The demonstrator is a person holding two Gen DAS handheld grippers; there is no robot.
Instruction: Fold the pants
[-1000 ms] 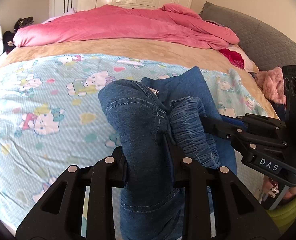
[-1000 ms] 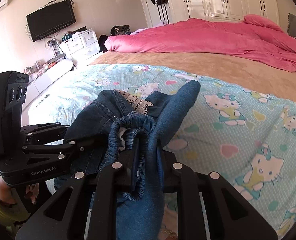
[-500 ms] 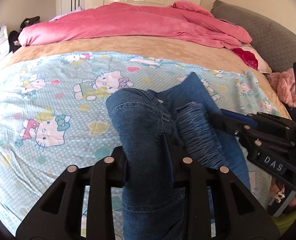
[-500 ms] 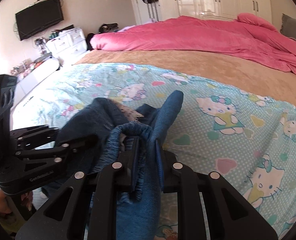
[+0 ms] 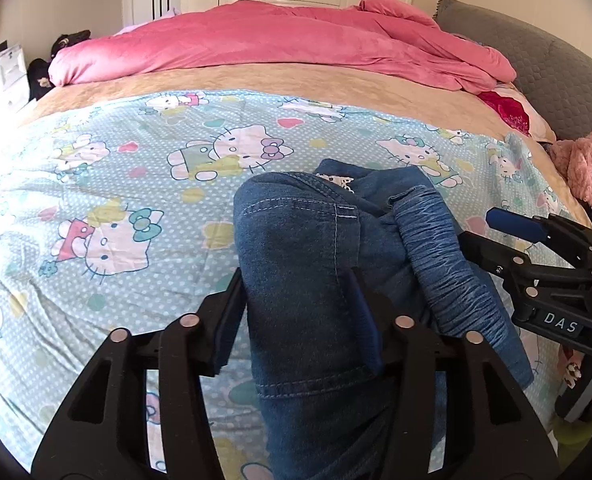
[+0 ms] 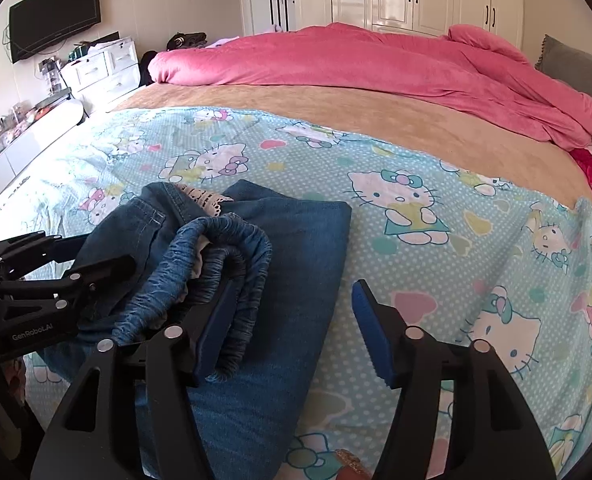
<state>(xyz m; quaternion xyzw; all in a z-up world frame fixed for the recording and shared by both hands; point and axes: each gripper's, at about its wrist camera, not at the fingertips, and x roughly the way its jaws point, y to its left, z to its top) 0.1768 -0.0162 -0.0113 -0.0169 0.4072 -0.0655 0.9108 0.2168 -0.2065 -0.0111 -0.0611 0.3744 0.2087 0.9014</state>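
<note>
Blue denim pants (image 5: pixel 304 264) lie bunched on the Hello Kitty sheet (image 5: pixel 136 184) near the bed's front edge. My left gripper (image 5: pixel 296 316) has its jaws spread a little, with a folded pant leg still lying between them. My right gripper (image 6: pixel 292 320) is open wide; the elastic waistband (image 6: pixel 224 264) rests against its left finger (image 6: pixel 216 320) and flat denim (image 6: pixel 296 248) lies between the fingers. The right gripper also shows in the left wrist view (image 5: pixel 508 236), open beside the waistband (image 5: pixel 444 256). The left gripper shows at the left of the right wrist view (image 6: pixel 92 256).
A pink duvet (image 5: pixel 280 44) is heaped across the far side of the bed on a tan blanket (image 5: pixel 256 80). A grey headboard (image 5: pixel 568 80) and pink fluffy item (image 5: pixel 584 168) are at the right. White drawers (image 6: pixel 100 68) and a TV (image 6: pixel 56 16) stand to the left.
Both grippers have lowered the pants onto the sheet. The right gripper has opened wide and let go of the waistband. The left gripper's jaws have loosened around the pant leg.
</note>
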